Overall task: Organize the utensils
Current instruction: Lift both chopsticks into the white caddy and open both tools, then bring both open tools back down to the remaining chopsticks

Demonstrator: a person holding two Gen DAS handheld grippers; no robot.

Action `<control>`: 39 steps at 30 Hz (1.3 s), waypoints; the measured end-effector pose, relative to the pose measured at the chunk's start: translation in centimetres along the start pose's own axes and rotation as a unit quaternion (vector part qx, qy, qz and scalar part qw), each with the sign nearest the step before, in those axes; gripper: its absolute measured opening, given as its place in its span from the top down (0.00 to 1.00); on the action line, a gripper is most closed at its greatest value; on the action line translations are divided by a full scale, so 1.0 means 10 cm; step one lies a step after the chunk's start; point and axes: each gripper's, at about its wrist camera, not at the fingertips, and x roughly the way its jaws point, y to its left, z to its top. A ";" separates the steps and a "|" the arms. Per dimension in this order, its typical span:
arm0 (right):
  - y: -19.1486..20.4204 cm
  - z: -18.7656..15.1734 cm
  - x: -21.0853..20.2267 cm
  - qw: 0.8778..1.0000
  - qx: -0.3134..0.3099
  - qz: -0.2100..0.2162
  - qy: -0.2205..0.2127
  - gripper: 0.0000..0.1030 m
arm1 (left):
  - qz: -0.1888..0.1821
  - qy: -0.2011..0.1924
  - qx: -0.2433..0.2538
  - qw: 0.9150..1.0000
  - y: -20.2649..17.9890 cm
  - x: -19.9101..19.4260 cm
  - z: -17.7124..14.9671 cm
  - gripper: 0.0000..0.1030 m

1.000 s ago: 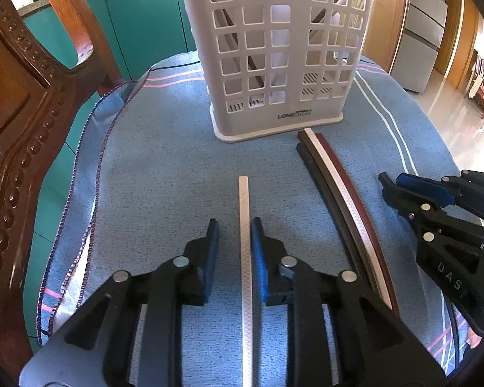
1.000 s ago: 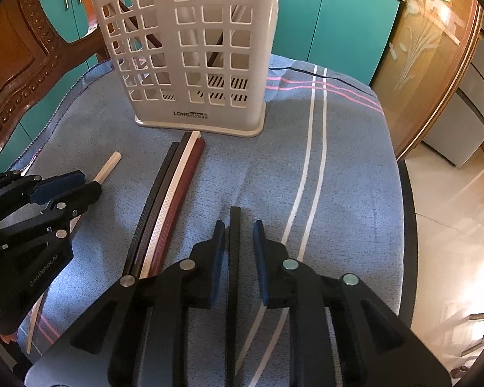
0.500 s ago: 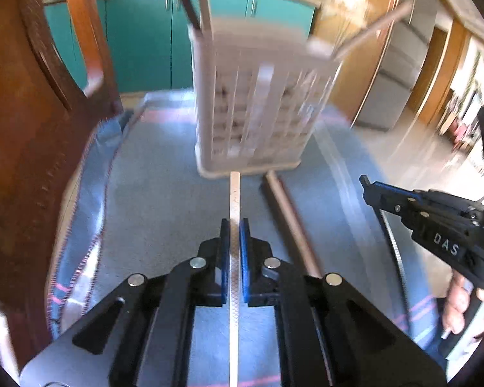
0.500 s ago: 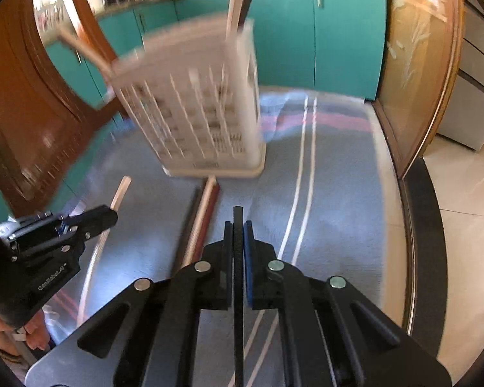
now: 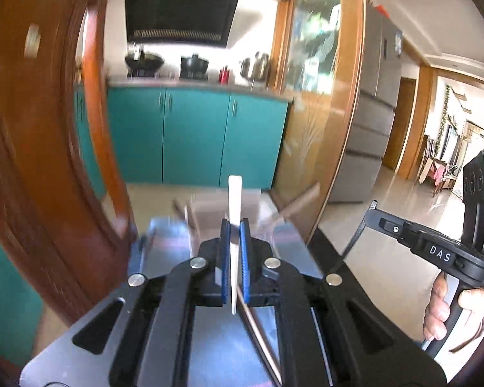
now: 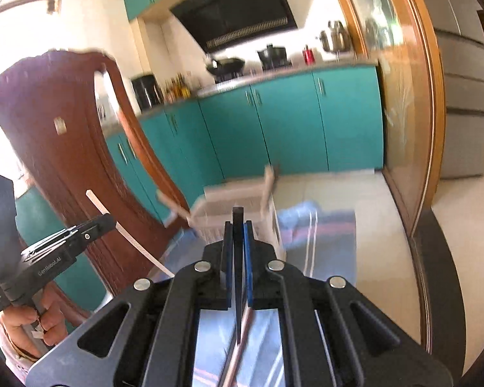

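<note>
**Between blue pads: one chopstick in each tool, both lifted clear**

Between the blue pads of the left tool sits a flat white chopstick, pinched near its middle. Its squared tip stands past the pads toward the teal kitchen cabinets, and its other end runs back between the tool's black arms. The jaws are closed tight on it, with no gap showing on either side of the stick.

The right tool grips a flat black chopstick the same way: the dark tip rises just above the pads, the rest passes back down through the jaws, and the pads press on both faces.

In the right wrist view the left tool appears at the left edge, the white stick angled through its jaws, a hand wrapped on its grip. In the left wrist view the right tool shows at the right edge, the black stick slanting below it, fingers on the handle.

Below and ahead of both tools, blurred, stands the white lattice plastic basket with stick ends poking from its top. It rests on the blue striped cloth covering the counter, where a reddish-brown stick lies under the right tool. A carved brown wooden chair back rises at the left.
</note>
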 end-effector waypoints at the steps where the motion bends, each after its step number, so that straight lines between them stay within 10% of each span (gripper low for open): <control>1: 0.03 0.16 -0.02 1.000 0.001 0.005 -0.017 0.93 | 0.000 -0.016 0.006 1.000 -0.01 -0.01 0.17 0.93; 11: 0.25 1.20 0.11 0.989 -0.012 -0.020 -0.146 0.93 | 0.036 -0.103 0.026 0.994 -0.10 0.26 1.08 0.93; 23: -0.03 0.65 0.94 0.994 -0.025 -0.063 -0.085 0.93 | 0.083 -0.034 0.010 0.996 0.18 0.92 0.52 0.91; 32: -0.31 0.35 -0.05 0.983 -0.002 -0.061 -0.173 0.62 | 0.020 -0.079 0.006 0.997 0.12 0.13 0.23 0.76; 35: -0.53 0.06 -0.34 0.975 0.021 -0.091 -0.200 0.61 | -0.013 -0.049 0.004 0.999 0.07 0.06 -0.13 0.76; 39: -0.93 -0.25 -0.18 0.979 0.065 -0.115 -0.157 0.59 | -0.073 0.099 0.002 0.992 -0.02 0.77 -0.80 0.76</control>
